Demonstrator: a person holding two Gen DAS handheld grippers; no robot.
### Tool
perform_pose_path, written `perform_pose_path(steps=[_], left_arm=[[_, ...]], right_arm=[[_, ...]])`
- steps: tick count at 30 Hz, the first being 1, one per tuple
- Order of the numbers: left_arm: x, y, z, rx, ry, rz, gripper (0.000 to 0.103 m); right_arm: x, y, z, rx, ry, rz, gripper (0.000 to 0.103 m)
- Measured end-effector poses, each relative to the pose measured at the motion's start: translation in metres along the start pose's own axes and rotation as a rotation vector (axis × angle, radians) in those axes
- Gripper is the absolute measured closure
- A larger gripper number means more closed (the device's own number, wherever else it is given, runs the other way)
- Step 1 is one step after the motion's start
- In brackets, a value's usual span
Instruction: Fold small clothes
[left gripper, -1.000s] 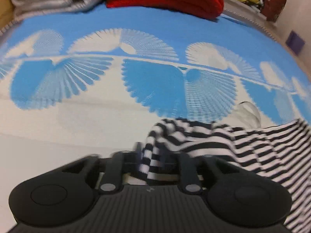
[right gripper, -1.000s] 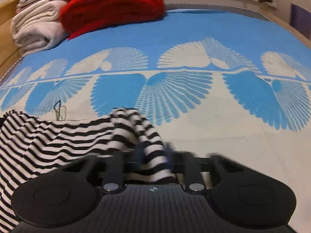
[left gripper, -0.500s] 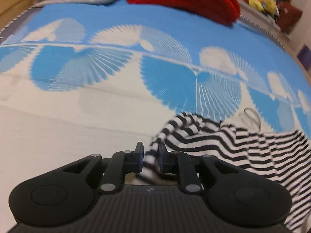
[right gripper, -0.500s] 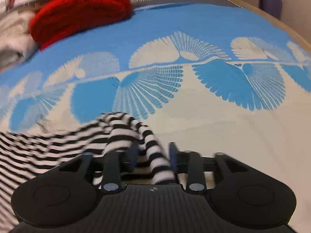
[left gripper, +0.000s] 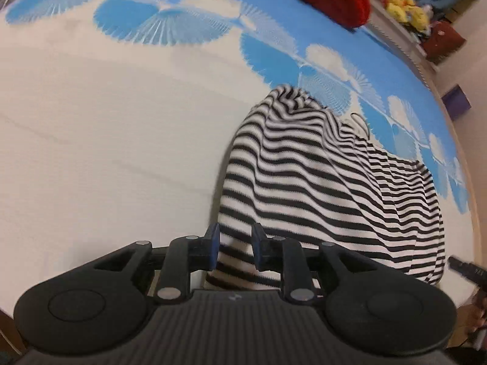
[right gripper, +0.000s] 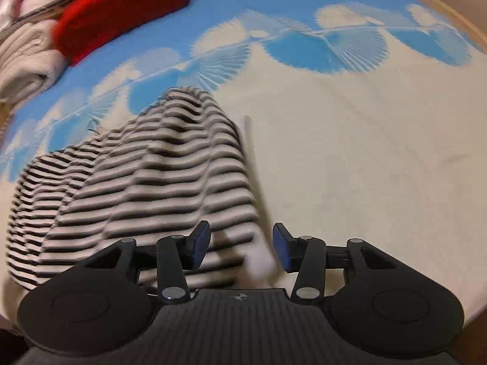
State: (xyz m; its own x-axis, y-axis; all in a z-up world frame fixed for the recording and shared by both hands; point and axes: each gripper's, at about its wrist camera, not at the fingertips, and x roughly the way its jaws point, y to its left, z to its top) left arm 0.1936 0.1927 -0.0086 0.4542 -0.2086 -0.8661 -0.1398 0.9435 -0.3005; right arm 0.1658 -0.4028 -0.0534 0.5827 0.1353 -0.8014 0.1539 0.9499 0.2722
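Note:
A black-and-white striped garment point(left gripper: 319, 182) lies on the blue-and-cream bedspread point(left gripper: 106, 137), its far part doubled over toward me. My left gripper point(left gripper: 236, 243) sits at the garment's near left corner. Its jaws are opening, and striped cloth still fills the gap and touches both pads. In the right wrist view the same striped garment point(right gripper: 152, 182) is blurred. My right gripper point(right gripper: 240, 243) is at its near right corner. Its jaws are opening and stand wide. The cloth's edge lies loose between them, clear of the right pad.
A red knitted blanket point(right gripper: 121, 9) and folded white towels point(right gripper: 27, 57) lie at the far end of the bed. Yellow plush toys point(left gripper: 401, 9) sit on a shelf beyond it. A purple box point(left gripper: 456, 106) stands past the bed's wooden edge point(right gripper: 450, 9).
Both grippers drew the garment's far edge back toward me, so much more striped cloth now lies folded in front of them. The right jaws went from shut to wide apart. The left gap widened.

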Motion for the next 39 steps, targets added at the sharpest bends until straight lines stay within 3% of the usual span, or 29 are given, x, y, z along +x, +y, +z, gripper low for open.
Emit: perform_pose_path(steps=[2, 6, 9, 14, 18, 19, 21, 22, 23, 26, 29, 31, 33, 35, 37, 39], left_arm=[[0.003, 0.001, -0.004, -0.001, 0.021, 0.014, 0.071], [0.016, -0.001, -0.007, 0.011, 0.089, 0.012, 0.066], [0.026, -0.005, -0.008, 0.036, 0.108, 0.079, 0.065], [0.034, -0.001, -0.007, 0.022, 0.143, 0.063, 0.061], [0.044, -0.011, -0.009, 0.076, 0.172, 0.070, 0.054], [0.046, -0.014, -0.010, 0.096, 0.176, 0.075, 0.055], [0.046, -0.019, -0.012, 0.130, 0.168, 0.082, 0.061], [0.045, -0.020, -0.012, 0.136, 0.162, 0.073, 0.085], [0.044, -0.021, -0.012, 0.135, 0.153, 0.052, 0.096], [0.026, -0.022, -0.009, 0.134, 0.056, 0.026, 0.100], [-0.007, -0.007, -0.006, 0.055, -0.073, -0.039, 0.100], [-0.023, 0.007, -0.009, 0.003, -0.118, -0.060, 0.100], [-0.021, 0.018, -0.013, -0.019, -0.072, -0.043, 0.100], [-0.009, 0.027, -0.019, -0.020, 0.026, -0.018, 0.100], [0.005, 0.026, -0.026, 0.027, 0.118, 0.030, 0.100], [0.013, 0.019, -0.032, 0.100, 0.161, 0.049, 0.100]], right_arm=[[0.002, -0.008, -0.002, 0.028, 0.013, 0.000, 0.055], [0.016, -0.015, -0.014, 0.038, 0.126, 0.006, 0.055], [0.018, -0.012, -0.015, 0.025, 0.130, 0.028, 0.053], [0.027, 0.004, -0.014, -0.013, 0.160, 0.032, 0.047], [0.037, 0.009, -0.017, -0.060, 0.193, -0.005, 0.047], [0.038, 0.009, -0.017, -0.058, 0.195, 0.003, 0.050], [0.035, 0.009, -0.016, -0.058, 0.184, 0.021, 0.064], [0.031, 0.009, -0.015, -0.061, 0.170, 0.032, 0.075], [0.028, 0.008, -0.013, -0.058, 0.154, 0.048, 0.083], [0.006, -0.001, -0.007, 0.005, 0.060, 0.114, 0.087], [-0.022, -0.016, -0.003, 0.103, -0.053, 0.204, 0.089], [-0.033, -0.024, -0.004, 0.120, -0.086, 0.218, 0.089], [-0.032, -0.030, -0.008, 0.124, -0.052, 0.210, 0.090], [-0.018, -0.038, -0.016, 0.133, 0.052, 0.162, 0.090], [-0.003, -0.044, -0.024, 0.144, 0.147, 0.108, 0.090], [0.007, -0.043, -0.028, 0.123, 0.198, 0.072, 0.090]])
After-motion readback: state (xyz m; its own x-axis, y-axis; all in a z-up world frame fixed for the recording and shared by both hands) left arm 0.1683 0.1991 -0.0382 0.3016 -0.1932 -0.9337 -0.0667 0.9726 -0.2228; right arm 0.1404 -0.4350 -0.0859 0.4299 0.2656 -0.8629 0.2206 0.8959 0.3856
